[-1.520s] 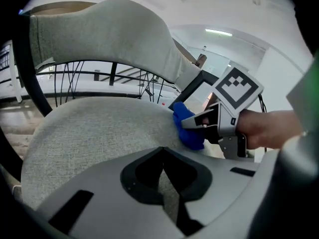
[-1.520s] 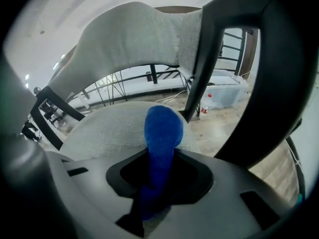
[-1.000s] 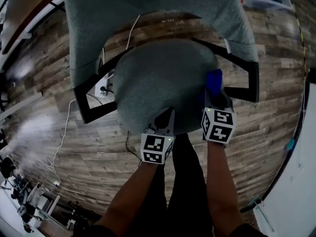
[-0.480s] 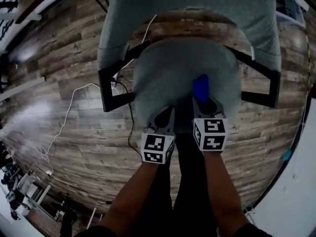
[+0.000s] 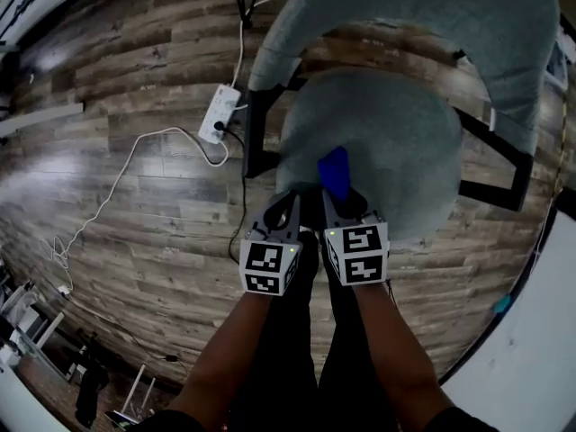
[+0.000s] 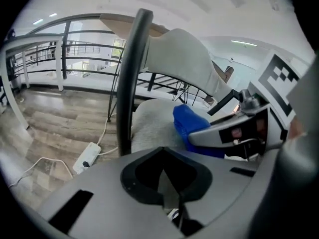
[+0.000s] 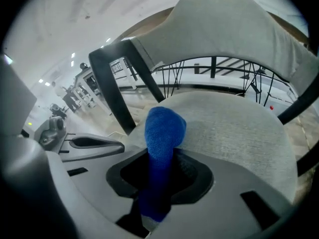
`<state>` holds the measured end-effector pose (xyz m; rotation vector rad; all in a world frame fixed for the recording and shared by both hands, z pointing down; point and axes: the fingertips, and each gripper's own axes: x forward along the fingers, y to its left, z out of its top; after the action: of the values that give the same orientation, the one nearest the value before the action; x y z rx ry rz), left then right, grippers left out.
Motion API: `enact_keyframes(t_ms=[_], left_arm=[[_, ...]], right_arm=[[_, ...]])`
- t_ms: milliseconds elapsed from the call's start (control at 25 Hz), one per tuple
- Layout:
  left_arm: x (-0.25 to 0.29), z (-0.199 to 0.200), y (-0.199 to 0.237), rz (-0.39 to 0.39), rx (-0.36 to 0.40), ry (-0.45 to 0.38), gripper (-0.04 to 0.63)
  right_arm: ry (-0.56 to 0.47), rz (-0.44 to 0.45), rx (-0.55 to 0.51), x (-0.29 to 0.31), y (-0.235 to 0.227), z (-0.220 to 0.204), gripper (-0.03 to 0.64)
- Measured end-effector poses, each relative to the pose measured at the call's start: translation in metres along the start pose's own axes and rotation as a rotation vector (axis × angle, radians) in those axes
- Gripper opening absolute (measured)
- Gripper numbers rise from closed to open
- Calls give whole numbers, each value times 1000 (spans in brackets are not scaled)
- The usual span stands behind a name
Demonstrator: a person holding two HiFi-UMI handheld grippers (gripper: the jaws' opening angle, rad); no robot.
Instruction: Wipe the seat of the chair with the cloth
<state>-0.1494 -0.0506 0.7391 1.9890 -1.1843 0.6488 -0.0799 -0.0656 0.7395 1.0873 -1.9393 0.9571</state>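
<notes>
The left gripper (image 6: pixel 167 180) has its jaws pressed together, nothing between them. Beyond, a black frame bar (image 6: pixel 130 73) rises at the left edge of the grey seat (image 6: pixel 152 126). The blue cloth (image 6: pixel 189 121) (sticking out of the right gripper (image 6: pixel 234 131)) lies over the seat.

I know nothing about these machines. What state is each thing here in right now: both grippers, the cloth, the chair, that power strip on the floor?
Left gripper: shut, empty.
Right gripper: shut on the cloth.
Cloth: bunched, sticking out past the gripper over the seat.
Chair: upright.
Power strip: lying flat on the floor, one dark plug in it.
</notes>
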Motion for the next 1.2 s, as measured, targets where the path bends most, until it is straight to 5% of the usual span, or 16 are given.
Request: enact_keyframes(t_ms=[560, 1200], left_arm=[[-37, -17, 46, 64, -51, -19, 6], [-21, -25, 20, 22, 8, 20, 6]], right_arm=[[2, 117, 89, 24, 79, -4, 109], [-45, 77, 100, 18, 50, -16, 107]])
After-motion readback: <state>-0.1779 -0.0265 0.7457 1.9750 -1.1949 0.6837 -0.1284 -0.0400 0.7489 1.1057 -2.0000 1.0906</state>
